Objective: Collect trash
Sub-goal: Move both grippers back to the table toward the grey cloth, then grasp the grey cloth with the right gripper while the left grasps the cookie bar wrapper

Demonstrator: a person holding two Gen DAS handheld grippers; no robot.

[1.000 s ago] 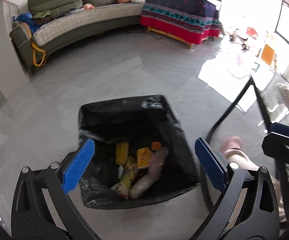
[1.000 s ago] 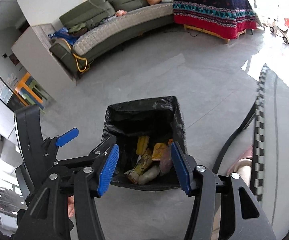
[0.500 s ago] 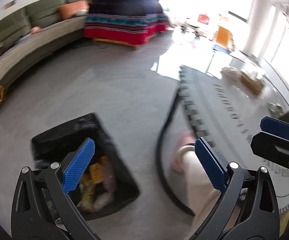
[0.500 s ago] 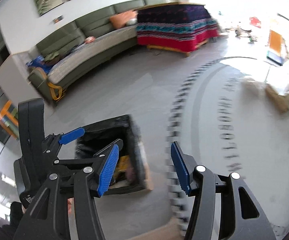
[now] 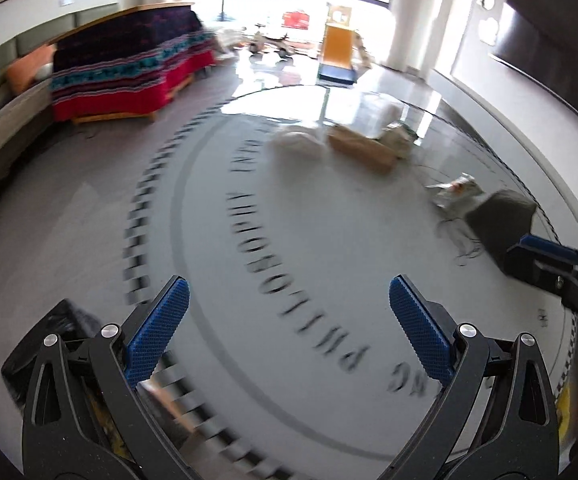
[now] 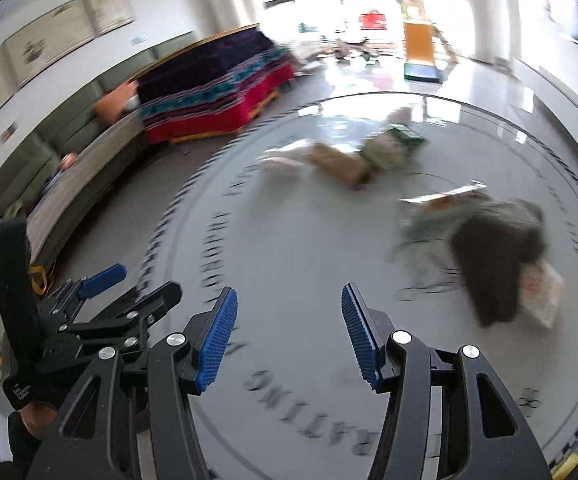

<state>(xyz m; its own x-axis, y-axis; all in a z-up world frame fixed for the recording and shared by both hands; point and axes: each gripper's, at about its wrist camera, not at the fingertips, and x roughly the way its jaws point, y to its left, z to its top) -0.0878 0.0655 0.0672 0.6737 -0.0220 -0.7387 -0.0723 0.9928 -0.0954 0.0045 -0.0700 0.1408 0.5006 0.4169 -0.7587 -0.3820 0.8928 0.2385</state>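
Observation:
Trash lies on a round glass table (image 5: 329, 248) with printed lettering. In the left wrist view I see a white bag (image 5: 297, 142), a brown paper piece (image 5: 363, 148), a crumpled wrapper (image 5: 457, 190) and a dark grey lump (image 5: 501, 216). My left gripper (image 5: 289, 332) hangs open over the table's near part, holding nothing. The black bin bag (image 5: 49, 332) shows at the lower left, on the floor. In the right wrist view the brown paper piece (image 6: 339, 164), a green-and-white pack (image 6: 393, 144) and the dark lump (image 6: 497, 248) lie ahead. My right gripper (image 6: 285, 336) is open and empty.
A couch with a red patterned blanket (image 5: 121, 68) stands at the back left. A yellow board (image 5: 337, 46) and toys sit near the bright windows. A white packet (image 6: 541, 292) lies under the dark lump. The picture is blurred by motion.
Both views have swung from the black bin on the floor over to the round table. The bin has slid to the lower left. Both grippers stay open and empty.

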